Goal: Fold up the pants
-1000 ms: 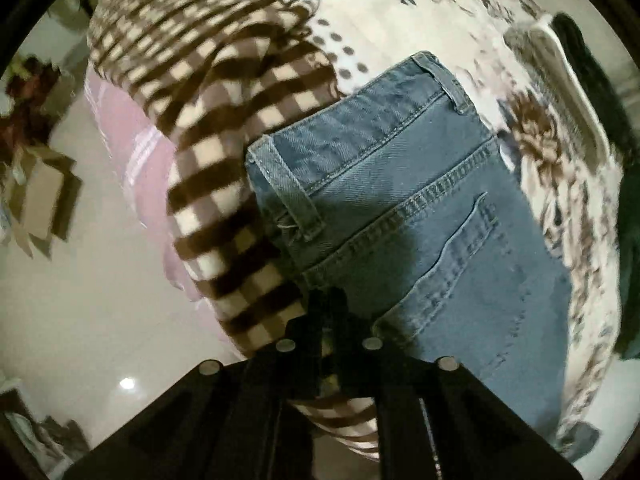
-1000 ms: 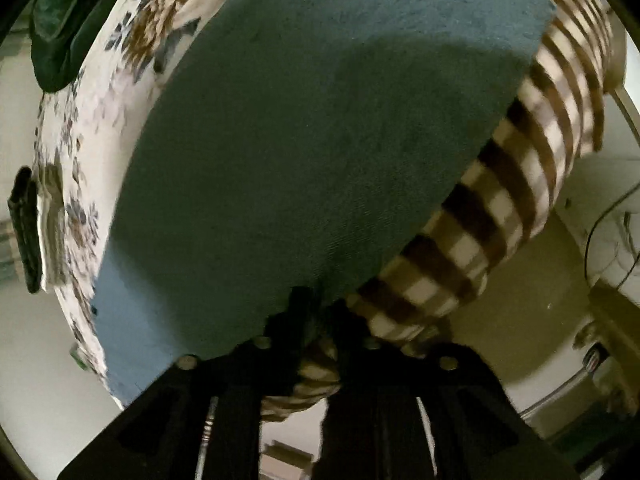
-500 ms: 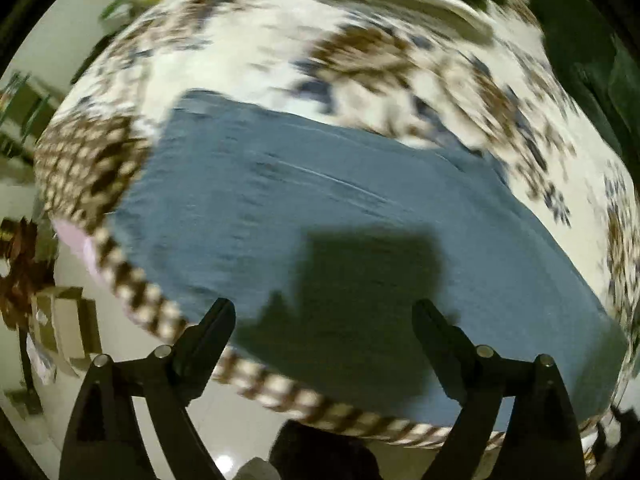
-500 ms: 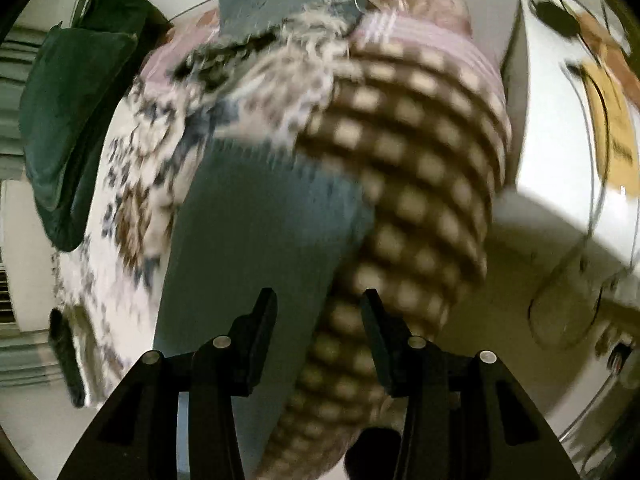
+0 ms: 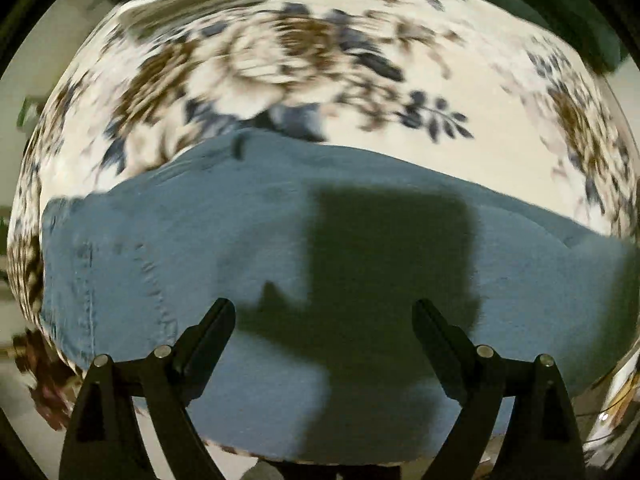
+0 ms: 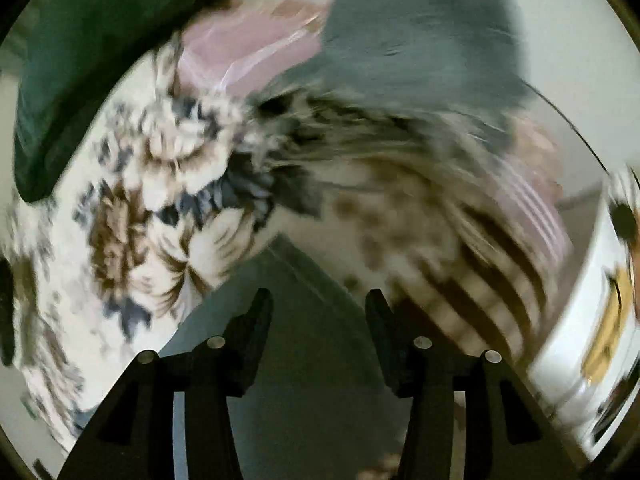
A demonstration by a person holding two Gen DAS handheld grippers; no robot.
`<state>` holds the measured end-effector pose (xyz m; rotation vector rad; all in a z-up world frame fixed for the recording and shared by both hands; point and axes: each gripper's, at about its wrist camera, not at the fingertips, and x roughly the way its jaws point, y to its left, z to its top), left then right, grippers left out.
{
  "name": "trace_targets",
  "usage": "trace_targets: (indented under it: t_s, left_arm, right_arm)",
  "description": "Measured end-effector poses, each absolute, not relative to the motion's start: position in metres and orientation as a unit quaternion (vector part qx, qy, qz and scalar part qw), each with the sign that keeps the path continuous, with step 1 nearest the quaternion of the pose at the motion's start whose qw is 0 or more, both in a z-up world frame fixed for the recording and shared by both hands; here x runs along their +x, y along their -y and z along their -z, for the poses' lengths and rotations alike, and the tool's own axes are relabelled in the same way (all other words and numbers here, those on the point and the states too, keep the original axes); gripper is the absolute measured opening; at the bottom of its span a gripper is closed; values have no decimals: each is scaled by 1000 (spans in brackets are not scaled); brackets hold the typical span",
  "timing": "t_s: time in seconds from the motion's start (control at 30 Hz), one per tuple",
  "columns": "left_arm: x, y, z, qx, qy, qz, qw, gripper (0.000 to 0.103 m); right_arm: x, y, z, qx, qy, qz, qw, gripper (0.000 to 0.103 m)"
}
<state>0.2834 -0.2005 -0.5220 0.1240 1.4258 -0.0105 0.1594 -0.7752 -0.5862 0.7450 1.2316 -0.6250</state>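
Note:
The blue jeans (image 5: 200, 240) lie flat in a long band across the flowered bedspread (image 5: 320, 60), seams and a pocket edge showing at the left. My left gripper (image 5: 322, 304) hangs over them pointing down, open wide, nothing between its fingers, its shadow falling on the denim. In the blurred right wrist view a corner of the jeans (image 6: 296, 360) lies under my right gripper (image 6: 318, 294). Its jaws are opening and nothing is between them.
A brown checked blanket (image 6: 480, 280) and a pink striped cloth (image 6: 248, 48) lie beyond the jeans. Grey-blue cloth (image 6: 420, 32) sits at the top. A dark green cushion (image 6: 92, 60) rests far left. A white cabinet (image 6: 592, 320) stands at the right.
Both grippers were shut at the edge of the jeans and have let go and opened. The left one rolled and swept across the denim. The right one moved off toward the checked blanket.

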Motion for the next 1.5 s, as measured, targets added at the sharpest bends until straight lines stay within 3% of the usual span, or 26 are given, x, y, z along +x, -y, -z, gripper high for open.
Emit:
trace_targets:
  t_s: [0.1, 0.13, 0.17, 0.43, 0.63, 0.73, 0.77, 0.83, 0.93, 1.1, 1.23, 1.33, 1.43, 1.5]
  left_arm:
    - [288, 217, 529, 75, -656, 15, 751, 90]
    - [289, 221, 531, 78, -658, 18, 749, 90]
    - [289, 224, 533, 80, -659, 21, 748, 90]
    - [291, 248, 529, 81, -654, 48, 751, 90]
    - [293, 267, 538, 94, -652, 54, 750, 90]
    - [293, 267, 549, 106, -665, 53, 738, 90]
    - [292, 266, 550, 102, -668, 55, 735, 90]
    - [286, 260, 547, 92, -672, 61, 732, 90]
    - [271, 249, 548, 82, -680, 65, 725, 90]
    - [253, 225, 578, 56, -710, 51, 700, 91]
    - [253, 219, 592, 33, -705, 69, 705, 103]
    - [256, 221, 600, 37, -708, 63, 702, 103]
    - [253, 225, 602, 37, -703, 54, 709, 103]
    - [253, 227, 603, 38, -703, 49, 708, 103]
  right_arm:
    - [183, 779, 612, 322, -595, 266, 687, 48]
    - [183, 777, 611, 312, -592, 266, 694, 22]
    - [183, 773, 605, 284, -586, 275, 708, 12]
    - [128, 773, 540, 267, -494, 292, 774, 8]
    - [138, 776, 546, 273, -488, 283, 779, 8]
    - [149, 787, 577, 293, -549, 256, 740, 21]
    - [140, 793, 577, 318, -547, 255, 731, 25]
    - [113, 800, 570, 368, -523, 254, 726, 45]
    - [52, 792, 568, 462, -480, 249, 702, 52]
    - [6, 758, 622, 568, -470, 224, 638, 52]
    - [-6, 744, 669, 669, -354, 198, 623, 52]
    - [-5, 743, 681, 717, -250, 160, 630, 52]
    - [11, 741, 687, 715, -236, 143, 642, 52]
    - [24, 736, 686, 701, -253, 150, 650, 36]
